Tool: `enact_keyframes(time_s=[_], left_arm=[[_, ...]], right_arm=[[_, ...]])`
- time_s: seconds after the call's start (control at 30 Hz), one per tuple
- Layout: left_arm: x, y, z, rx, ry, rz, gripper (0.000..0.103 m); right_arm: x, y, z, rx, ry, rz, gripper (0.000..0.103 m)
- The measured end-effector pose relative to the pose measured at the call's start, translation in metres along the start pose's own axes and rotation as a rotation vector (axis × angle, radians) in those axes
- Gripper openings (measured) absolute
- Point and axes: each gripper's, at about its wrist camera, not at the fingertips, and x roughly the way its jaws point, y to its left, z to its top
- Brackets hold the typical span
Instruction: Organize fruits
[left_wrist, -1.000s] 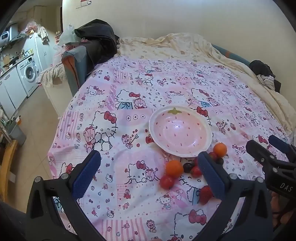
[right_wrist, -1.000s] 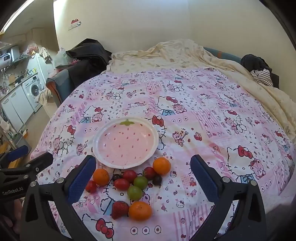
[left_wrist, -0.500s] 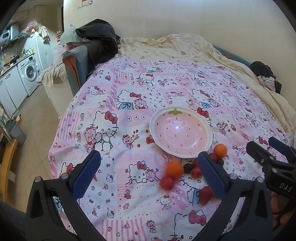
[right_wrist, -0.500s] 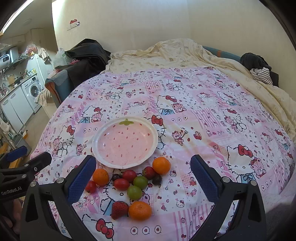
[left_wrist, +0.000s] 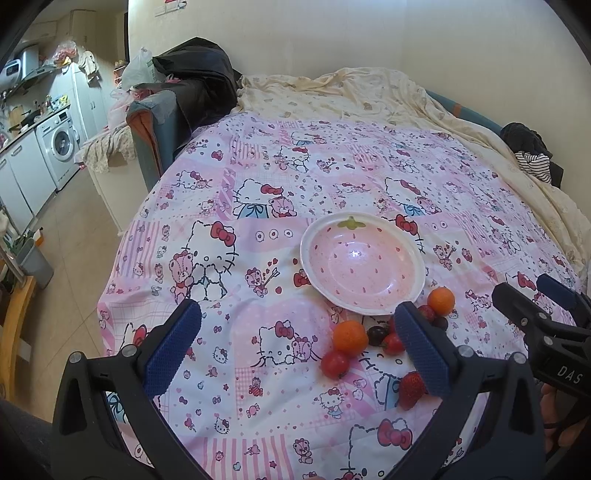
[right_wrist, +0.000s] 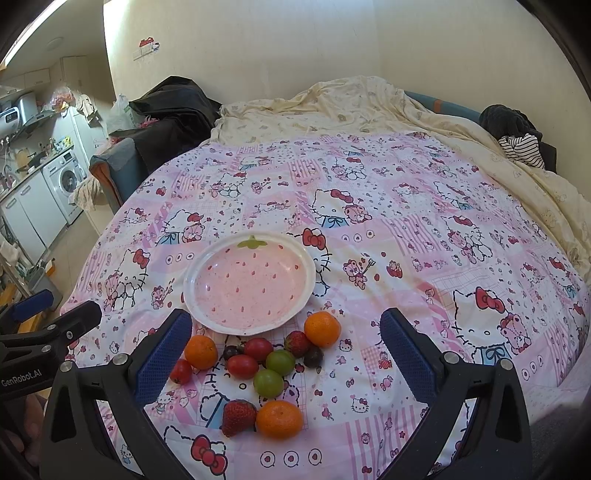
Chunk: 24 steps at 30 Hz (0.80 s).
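Note:
A pink strawberry-patterned plate lies empty on the pink cartoon-print cloth. In front of it sits a cluster of fruit: oranges, strawberries, green fruits, red tomatoes and dark grapes. My right gripper hovers open above the cluster, holding nothing. Left of the fruit my left gripper is open and empty; an orange, a tomato and a strawberry lie near its right finger.
The cloth covers a bed with a cream blanket at the back. Dark clothing is piled on a chair at the back left, more clothes at the right. A washing machine and kitchen floor lie to the left.
Both grippers have drifted very slightly; the view barely shifts. The fruit and plate have not moved, and both grippers stay open.

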Motion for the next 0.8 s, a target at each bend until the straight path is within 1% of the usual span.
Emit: enact_keyframes(time_s=[0.4, 0.8], left_arm=[[0.0000, 0.0003, 0.0004, 0.000, 0.001, 0.001, 0.103], [0.0005, 0.0013, -0.0002, -0.003, 0.004, 0.001, 0.103]], right_arm=[[-0.0007, -0.0015, 0.0034, -0.003, 0.001, -0.006, 0.103], [0.0011, -0.0013, -0.0009, -0.002, 0.002, -0.005, 0.103]])
